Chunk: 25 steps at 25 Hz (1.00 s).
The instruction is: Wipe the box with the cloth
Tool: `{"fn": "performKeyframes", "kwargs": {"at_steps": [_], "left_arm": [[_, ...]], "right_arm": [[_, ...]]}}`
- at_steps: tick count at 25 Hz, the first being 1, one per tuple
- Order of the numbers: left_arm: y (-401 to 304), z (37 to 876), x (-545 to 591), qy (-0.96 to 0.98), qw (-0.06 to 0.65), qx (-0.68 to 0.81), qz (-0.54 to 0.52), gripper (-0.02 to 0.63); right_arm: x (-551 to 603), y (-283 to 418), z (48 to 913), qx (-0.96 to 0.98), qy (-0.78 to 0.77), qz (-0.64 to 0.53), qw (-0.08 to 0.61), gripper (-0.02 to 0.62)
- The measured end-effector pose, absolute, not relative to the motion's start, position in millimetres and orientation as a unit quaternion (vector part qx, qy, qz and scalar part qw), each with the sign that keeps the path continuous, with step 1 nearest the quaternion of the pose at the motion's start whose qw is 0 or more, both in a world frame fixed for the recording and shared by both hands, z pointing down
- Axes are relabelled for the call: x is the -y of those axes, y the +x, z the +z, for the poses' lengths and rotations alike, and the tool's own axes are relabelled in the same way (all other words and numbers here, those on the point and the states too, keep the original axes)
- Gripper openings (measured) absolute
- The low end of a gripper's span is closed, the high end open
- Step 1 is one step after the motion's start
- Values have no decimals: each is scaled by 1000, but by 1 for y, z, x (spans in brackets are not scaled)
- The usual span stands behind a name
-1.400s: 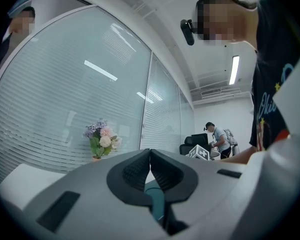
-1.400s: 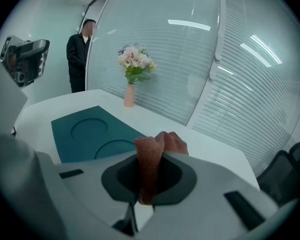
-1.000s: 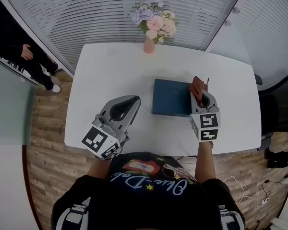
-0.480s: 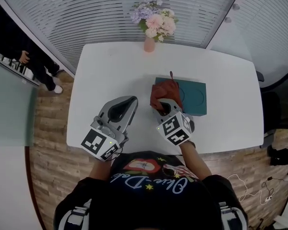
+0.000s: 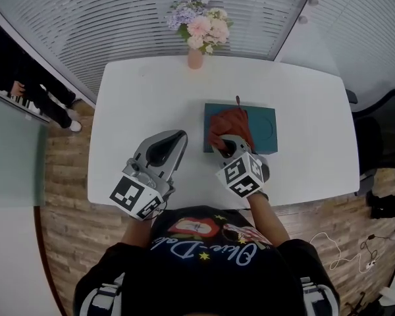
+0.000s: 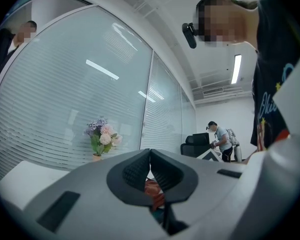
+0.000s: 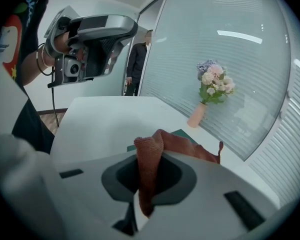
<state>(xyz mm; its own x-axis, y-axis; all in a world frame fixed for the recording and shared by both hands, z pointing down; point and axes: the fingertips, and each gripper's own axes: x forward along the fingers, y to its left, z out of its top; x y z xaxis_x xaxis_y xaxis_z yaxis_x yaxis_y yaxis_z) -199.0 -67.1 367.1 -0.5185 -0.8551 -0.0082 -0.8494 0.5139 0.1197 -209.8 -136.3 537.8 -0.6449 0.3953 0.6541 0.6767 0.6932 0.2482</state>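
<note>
Office, glass partitions with blinds [image 5: 151, 18], white meeting table [image 5: 145, 104], swivel chair [image 5: 382, 137]

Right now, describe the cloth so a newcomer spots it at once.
On the white table, find the dark teal box near the middle. The cloth lies bunched on its left half, pinched by the right gripper. It is the only rust-red, crumpled thing; the flowers at the far edge are pale and upright.

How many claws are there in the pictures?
2. The left claw is shut and empty, left of the box. The right claw grips the red cloth on the box's left end.
</note>
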Motion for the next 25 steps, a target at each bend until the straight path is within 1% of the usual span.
{"fn": "performKeyframes", "kwargs": {"at_steps": [12,25], "left_arm": [[-189,365,101,528,26,847,-54,4],[-183,363,110,535,25,843,-48,4]], "right_arm": [[214,-198,541,901,-220,-207,311,26],[305,-183,545,918,-120,-172,338,26]]}}
